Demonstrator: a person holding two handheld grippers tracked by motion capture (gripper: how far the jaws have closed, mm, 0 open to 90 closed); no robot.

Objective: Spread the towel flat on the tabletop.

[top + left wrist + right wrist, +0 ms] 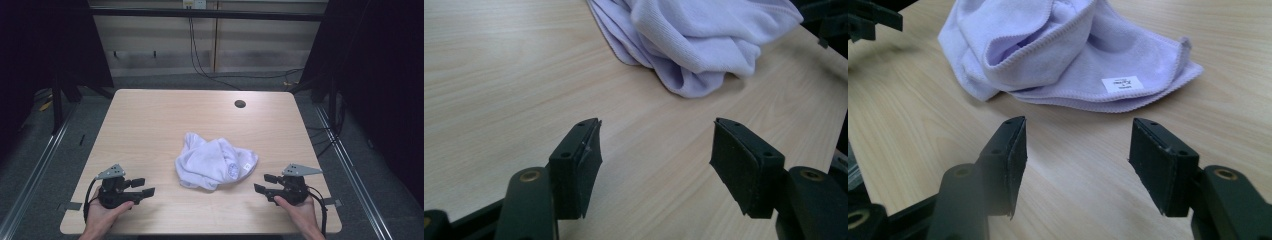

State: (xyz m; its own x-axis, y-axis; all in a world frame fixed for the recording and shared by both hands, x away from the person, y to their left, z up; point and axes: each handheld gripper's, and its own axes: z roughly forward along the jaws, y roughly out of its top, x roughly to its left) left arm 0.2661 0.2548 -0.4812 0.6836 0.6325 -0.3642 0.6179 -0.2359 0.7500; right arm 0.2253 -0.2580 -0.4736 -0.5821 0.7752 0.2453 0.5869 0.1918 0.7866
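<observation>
Cloth (pixel 215 162) lies crumpled between both grippers (fingers apart, nothing held).

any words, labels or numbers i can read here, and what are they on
White tag on the towel: dark print, too small and blurred to read.
Round mark on the towel in the high view: too blurred to read.
No other text can be seen.

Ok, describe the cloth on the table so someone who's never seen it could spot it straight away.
On the light wooden table, look near the middle, between the left gripper and right gripper. The crumpled white towel lies there, soft and folded over itself, with a small white label near one edge.
</observation>
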